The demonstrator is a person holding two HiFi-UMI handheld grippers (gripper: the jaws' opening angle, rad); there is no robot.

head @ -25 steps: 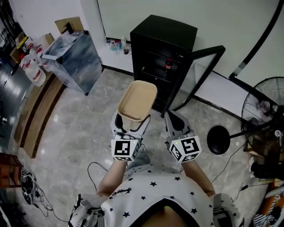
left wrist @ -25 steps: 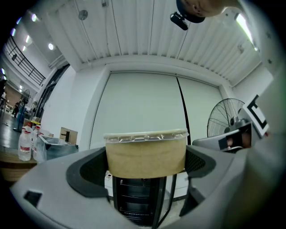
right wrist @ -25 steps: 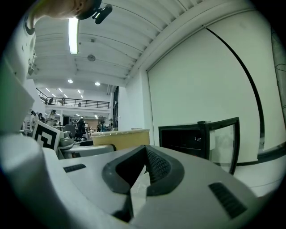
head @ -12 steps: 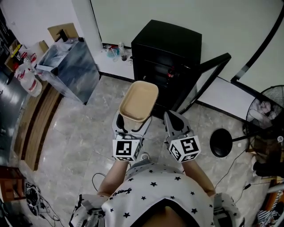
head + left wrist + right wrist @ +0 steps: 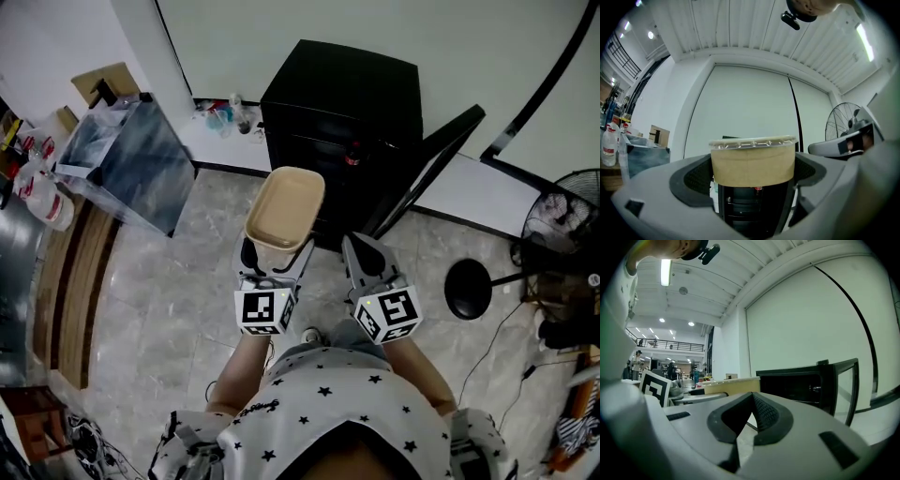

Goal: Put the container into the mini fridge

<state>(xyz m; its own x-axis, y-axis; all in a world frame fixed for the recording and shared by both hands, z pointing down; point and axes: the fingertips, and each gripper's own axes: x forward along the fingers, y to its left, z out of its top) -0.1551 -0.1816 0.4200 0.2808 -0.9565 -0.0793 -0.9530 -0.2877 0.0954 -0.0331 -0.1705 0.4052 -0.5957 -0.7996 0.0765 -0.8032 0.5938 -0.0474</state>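
Observation:
A tan paper container (image 5: 285,208) with a clear lid (image 5: 753,142) is clamped between the jaws of my left gripper (image 5: 274,265), held upright in front of the black mini fridge (image 5: 341,98). The container (image 5: 753,161) fills the middle of the left gripper view, with the fridge's dark shelves just behind and below it. The fridge door (image 5: 427,165) stands swung open to the right. My right gripper (image 5: 361,262) hovers beside the left one, jaws shut together with nothing between them (image 5: 750,416); the open fridge door (image 5: 836,385) shows ahead of it.
A grey bin lined with plastic (image 5: 127,161) stands left of the fridge, with bottles (image 5: 36,192) further left. A floor fan (image 5: 561,225) and its round base (image 5: 469,290) stand at the right. Cables (image 5: 487,337) trail on the marble floor.
The person has stepped closer to the fridge, carrying the container forward in the left gripper. Both grippers keep the same pose relative to each other.

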